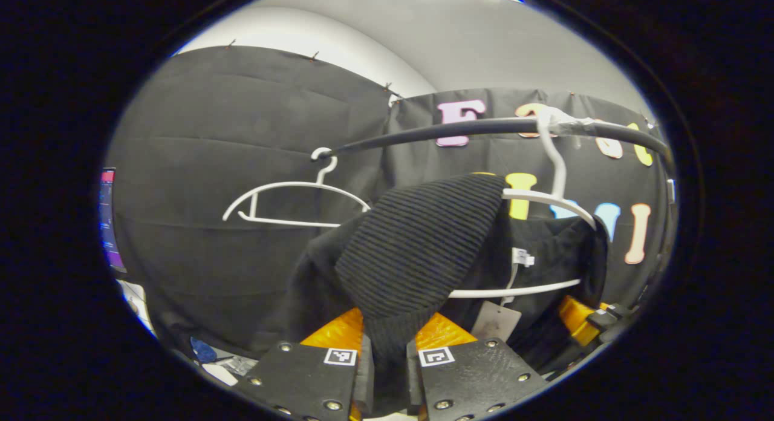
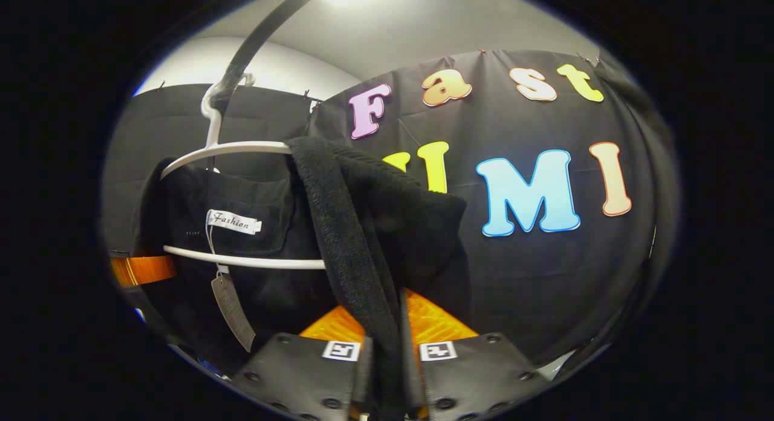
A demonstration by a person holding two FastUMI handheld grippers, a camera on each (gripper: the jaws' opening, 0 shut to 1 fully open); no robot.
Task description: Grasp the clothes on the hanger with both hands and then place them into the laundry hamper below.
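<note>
Clothes, one black ribbed garment, are hanging on the white hanger straight ahead of my fingers, so the lift-off is not yet done. I am pinching a fold of the fabric in the left gripper; both fingers are pressing on it, cloth running down between them. In the right gripper view I am doing the same with the right gripper, its fingers closed on the garment's thick edge, which rises from between them up over the hanger's shoulder. The hanger hooks on the black rail above my fingers. I judge the two-handed grasp made; what is left is freeing the garment from the hanger and lowering it into the hamper.
</note>
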